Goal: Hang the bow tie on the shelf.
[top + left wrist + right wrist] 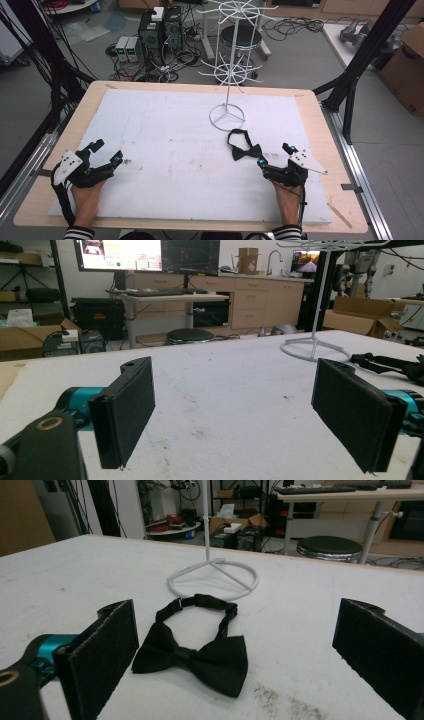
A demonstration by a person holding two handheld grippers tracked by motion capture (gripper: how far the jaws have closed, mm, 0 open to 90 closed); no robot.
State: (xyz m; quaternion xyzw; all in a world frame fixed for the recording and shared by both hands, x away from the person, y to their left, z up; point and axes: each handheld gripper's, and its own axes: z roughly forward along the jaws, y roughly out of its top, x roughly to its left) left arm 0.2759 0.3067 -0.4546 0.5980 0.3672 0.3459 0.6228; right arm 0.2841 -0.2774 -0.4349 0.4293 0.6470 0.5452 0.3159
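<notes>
A black bow tie (pixel 244 149) with its neck strap looped behind it lies flat on the white mat, right of centre; it fills the middle of the right gripper view (pixel 197 653). Just beyond it stands a white wire display rack (pixel 228 60) on a ring base (pixel 214 580). My right gripper (pixel 276 155) rests open on the mat a little to the near right of the bow tie, nothing between its pads. My left gripper (pixel 107 151) rests open at the near left of the mat, far from the tie. The left gripper view has the rack base (pixel 314 348) and the tie (pixel 387 364) at the far right.
The white mat (pixel 175 150) covers most of a wooden table (pixel 320 130); it carries faint dark smudges. Black frame posts (pixel 367 47) rise at the right, cables and computer boxes (pixel 157 30) sit on the floor behind the table.
</notes>
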